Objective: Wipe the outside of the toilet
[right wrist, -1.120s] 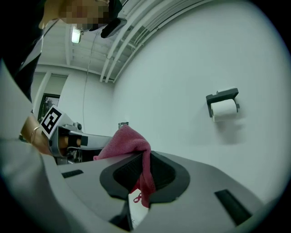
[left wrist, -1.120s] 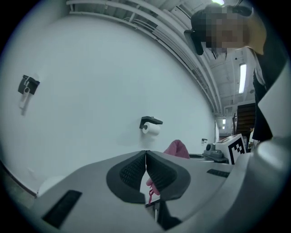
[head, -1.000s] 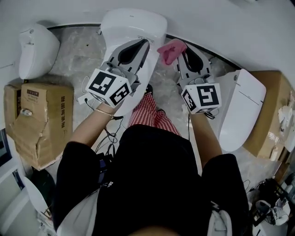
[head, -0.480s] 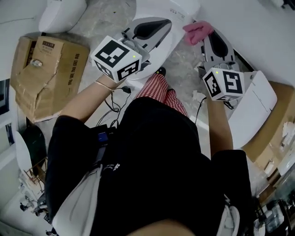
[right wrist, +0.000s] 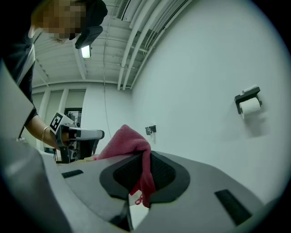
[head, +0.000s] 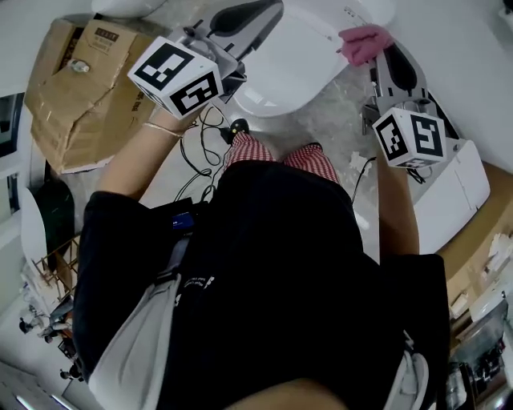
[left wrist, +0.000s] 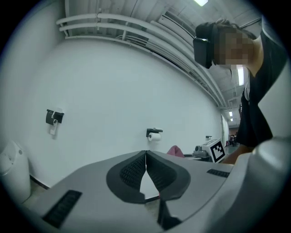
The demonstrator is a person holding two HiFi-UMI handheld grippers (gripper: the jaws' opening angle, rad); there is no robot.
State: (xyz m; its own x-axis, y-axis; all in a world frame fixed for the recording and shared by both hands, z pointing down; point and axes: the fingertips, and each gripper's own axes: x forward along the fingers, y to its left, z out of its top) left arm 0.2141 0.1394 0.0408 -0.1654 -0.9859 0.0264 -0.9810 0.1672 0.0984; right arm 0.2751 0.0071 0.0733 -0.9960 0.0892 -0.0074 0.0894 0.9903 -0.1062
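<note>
A white toilet (head: 298,62) with its lid down stands on the floor in front of the person, at the top of the head view. My left gripper (head: 264,8) hovers over the toilet's left side. Its jaws are shut with nothing between them (left wrist: 145,154). My right gripper (head: 383,50) is at the toilet's right edge, shut on a pink cloth (head: 362,40). The cloth (right wrist: 131,142) drapes over the jaw tips (right wrist: 144,155) and hangs down between them. From the left gripper view the cloth (left wrist: 175,150) peeks over the jaw.
A torn cardboard box (head: 80,88) stands on the left. A second white toilet (head: 453,188) and more cardboard (head: 481,240) are on the right. Cables (head: 210,128) lie on the floor by the person's feet. A toilet paper holder (right wrist: 249,103) hangs on the white wall.
Both grippers have shifted toward the top of the head view as the view swung. The left one is now over the toilet's left side. The pink cloth stays in the right gripper.
</note>
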